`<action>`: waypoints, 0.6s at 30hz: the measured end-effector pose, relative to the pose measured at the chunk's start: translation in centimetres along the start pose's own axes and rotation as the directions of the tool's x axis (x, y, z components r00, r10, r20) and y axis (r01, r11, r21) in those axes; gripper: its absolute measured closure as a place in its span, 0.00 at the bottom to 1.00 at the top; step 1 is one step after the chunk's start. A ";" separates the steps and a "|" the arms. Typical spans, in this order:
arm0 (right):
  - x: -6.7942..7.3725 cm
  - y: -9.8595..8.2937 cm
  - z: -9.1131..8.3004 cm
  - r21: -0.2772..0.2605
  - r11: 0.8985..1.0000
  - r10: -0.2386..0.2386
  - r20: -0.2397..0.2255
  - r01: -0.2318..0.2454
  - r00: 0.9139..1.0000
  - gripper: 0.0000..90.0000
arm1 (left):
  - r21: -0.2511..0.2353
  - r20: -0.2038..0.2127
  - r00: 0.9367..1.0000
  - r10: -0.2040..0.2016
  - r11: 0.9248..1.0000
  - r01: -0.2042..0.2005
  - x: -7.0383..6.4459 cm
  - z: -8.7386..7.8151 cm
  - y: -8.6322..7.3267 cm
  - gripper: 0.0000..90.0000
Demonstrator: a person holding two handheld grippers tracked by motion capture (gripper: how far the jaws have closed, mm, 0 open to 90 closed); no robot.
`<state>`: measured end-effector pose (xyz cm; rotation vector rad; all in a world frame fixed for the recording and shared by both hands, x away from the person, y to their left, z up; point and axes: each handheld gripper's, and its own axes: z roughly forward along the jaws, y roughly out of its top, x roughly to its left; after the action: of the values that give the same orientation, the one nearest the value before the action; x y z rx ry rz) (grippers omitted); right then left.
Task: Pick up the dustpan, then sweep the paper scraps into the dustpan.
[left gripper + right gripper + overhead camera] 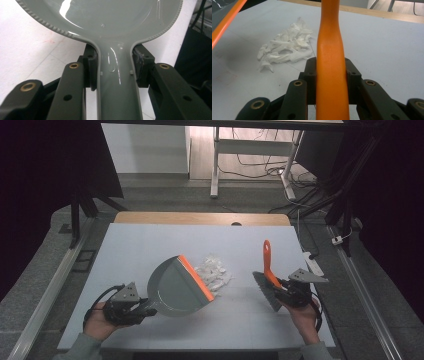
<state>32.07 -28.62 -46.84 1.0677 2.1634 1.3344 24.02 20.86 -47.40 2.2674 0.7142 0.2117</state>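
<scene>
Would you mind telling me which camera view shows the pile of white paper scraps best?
The right gripper view: the paper scraps lie close and sharp on the table, left of the brush handle. The high view shows the pile small, beside the dustpan's orange lip. In the left gripper view the dustpan blocks that part of the table.

Grey dustpan (176, 289) with orange lip, orange-handled brush (268, 270) with seemingly grey bristles, white paper scraps (214, 272).
</scene>
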 end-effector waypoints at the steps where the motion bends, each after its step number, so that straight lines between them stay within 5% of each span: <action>1: 0.0 0.0 0.1 0.006 1.000 0.003 -0.003 -0.003 1.000 0.78 | 0.005 0.003 1.000 0.000 1.000 0.000 0.0 0.1 0.0 0.68; 18: 0.5 0.5 0.4 -0.007 1.000 -0.007 -0.008 0.007 1.000 0.78 | 0.083 0.035 0.999 -0.006 0.997 0.003 0.5 -0.5 -0.7 0.68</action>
<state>32.23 -27.91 -46.55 1.0529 2.1646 1.3449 23.94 21.80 -47.60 2.3421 0.7219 0.1414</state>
